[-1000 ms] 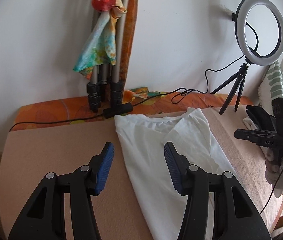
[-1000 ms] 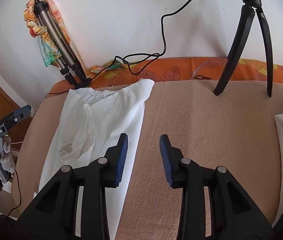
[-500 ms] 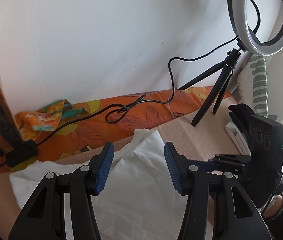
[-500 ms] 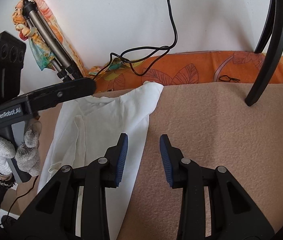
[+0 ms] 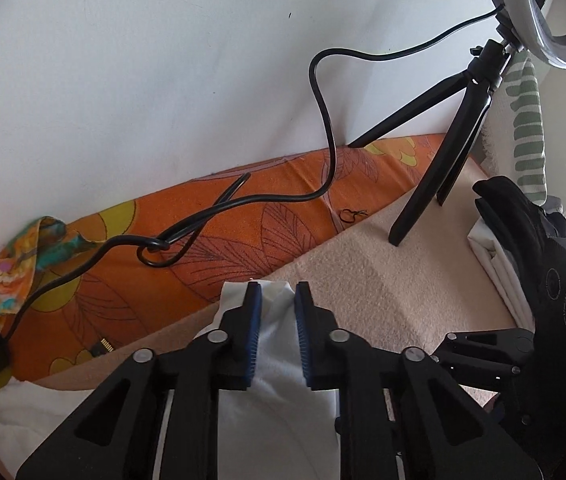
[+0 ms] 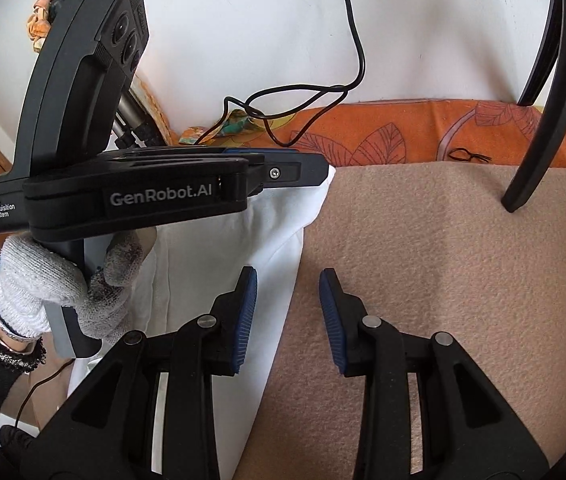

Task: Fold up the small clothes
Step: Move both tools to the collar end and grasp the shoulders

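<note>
**Left gripper at garment corner, right gripper waiting open**

The white garment (image 6: 219, 256) is lying flat on the beige blanket (image 6: 443, 264), its far corner reaching toward the orange patterned cloth (image 5: 243, 240) along the wall. The left gripper (image 5: 276, 300) is sitting at that far corner with its blue pads narrowed around a raised fold of fabric; a small gap is showing, so a firm pinch cannot be confirmed. The right gripper (image 6: 288, 312) is hovering with jaws spread wide, holding nothing, straddling the garment's right edge. A gloved hand (image 6: 63, 280) is gripping the left handle. A black tripod (image 5: 443, 152) is standing on the blanket.
</note>
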The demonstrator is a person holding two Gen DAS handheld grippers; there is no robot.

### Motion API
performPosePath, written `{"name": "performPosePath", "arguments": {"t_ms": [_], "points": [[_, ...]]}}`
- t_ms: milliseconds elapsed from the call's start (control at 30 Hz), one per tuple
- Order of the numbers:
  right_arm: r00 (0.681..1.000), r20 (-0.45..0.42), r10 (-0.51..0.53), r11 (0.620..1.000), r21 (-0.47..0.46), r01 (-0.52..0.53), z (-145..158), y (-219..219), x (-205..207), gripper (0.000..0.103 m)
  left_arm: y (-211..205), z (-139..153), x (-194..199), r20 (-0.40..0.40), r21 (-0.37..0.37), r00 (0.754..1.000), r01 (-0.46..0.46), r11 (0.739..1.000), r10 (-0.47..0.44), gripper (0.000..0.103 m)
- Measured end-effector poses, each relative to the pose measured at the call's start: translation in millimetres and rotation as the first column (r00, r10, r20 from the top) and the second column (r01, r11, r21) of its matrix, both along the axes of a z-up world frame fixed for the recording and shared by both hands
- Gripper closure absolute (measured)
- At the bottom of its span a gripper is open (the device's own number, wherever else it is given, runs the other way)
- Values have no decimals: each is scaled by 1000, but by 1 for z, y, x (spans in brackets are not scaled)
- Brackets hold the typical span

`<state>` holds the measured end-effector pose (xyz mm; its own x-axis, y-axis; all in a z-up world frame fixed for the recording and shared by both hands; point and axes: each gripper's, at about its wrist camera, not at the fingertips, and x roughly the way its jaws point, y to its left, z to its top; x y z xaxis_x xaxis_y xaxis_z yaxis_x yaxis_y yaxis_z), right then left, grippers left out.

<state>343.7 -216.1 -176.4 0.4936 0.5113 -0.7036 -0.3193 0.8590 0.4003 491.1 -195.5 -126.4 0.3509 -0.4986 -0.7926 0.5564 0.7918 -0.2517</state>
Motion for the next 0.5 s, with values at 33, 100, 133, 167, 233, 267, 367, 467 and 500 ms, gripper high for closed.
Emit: {"name": "performPosePath", "arguments": {"t_ms": [33, 100, 133, 167, 233, 267, 367, 467, 500], "points": [[1000, 0, 2, 1000, 0, -2, 0, 0, 0, 69, -2, 0, 0, 10, 7, 1000, 1, 1000, -1, 98], [1000, -5, 5, 1000, 5, -5, -1, 0, 0, 72, -2, 2, -2, 23, 7, 1000, 0, 1000, 0, 100], [1000, -6, 5, 1000, 7, -5, 0, 0, 0, 72, -2, 3, -3, 32, 6, 999, 1, 1000, -2, 100], [1000, -7, 8, 1000, 10, -8, -1, 0, 0, 81, -3, 4, -3, 49, 12, 999, -3, 1000, 2, 100], [999, -34, 34, 999, 16, -34, -4, 4, 2, 97, 0, 7, -3, 62, 11, 998, -19, 1000, 18, 100], [999, -25, 37, 999, 10, -36, -4, 4, 1, 98, 0, 7, -2, 64, 10, 998, -28, 1000, 27, 100], [1000, -26, 1, 1000, -12, -1, -3, 2, -1, 101, 1, 2, 3, 84, 63, 994, -77, 995, 72, 101], [996, -31, -79, 996, -54, 78, -1, -5, -2, 102, 8, 5, 3, 51, 51, 996, -78, 996, 75, 96], [996, -26, -85, 995, -57, 84, 1, -7, -2, 102, 12, 9, 1, 44, 50, 996, -74, 996, 72, 89]]}}
